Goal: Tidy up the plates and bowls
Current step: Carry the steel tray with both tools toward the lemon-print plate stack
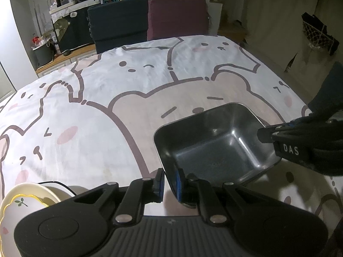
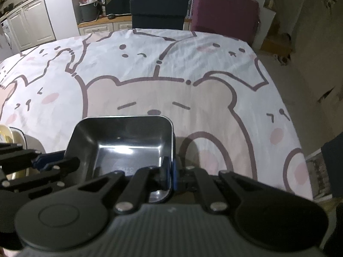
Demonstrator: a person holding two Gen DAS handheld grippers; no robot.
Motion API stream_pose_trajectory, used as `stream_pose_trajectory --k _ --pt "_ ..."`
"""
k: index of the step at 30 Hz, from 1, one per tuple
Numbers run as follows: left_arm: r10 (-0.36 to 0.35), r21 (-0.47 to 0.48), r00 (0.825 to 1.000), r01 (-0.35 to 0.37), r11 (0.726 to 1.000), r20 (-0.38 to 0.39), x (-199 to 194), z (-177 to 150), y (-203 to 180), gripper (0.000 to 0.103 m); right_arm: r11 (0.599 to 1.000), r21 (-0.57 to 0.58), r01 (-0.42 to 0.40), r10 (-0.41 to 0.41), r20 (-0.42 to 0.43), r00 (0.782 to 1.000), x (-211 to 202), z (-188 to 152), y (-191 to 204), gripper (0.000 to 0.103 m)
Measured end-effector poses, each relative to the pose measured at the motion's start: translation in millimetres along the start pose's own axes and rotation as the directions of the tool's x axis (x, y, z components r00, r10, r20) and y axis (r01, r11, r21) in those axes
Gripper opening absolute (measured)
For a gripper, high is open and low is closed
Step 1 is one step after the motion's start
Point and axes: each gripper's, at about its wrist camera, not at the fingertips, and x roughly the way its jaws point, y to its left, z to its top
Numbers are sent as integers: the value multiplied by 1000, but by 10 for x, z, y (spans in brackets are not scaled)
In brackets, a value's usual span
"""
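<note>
left gripper pinching steel square bowl rim at 6 o'clock | right gripper clamping opposite rim | bowl being carried above tablecloth | cream dishes waiting at 8 o'clock, stacking unfinished

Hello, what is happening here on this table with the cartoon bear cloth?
A person holds a square stainless-steel bowl with two handheld grippers. The left gripper is shut on its near rim, and the right gripper is shut on the rim at another side. A cream ceramic dish with a yellow edge sits beside the left gripper, on the bear-print tablecloth.
</note>
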Motion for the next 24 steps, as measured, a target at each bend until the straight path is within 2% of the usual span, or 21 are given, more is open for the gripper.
stream_pose_trajectory --k 24 --pt "-36 14 999 36 999 -33 36 -12 -1 14 994 99 -56 62 -62 996 184 -3 -192 4"
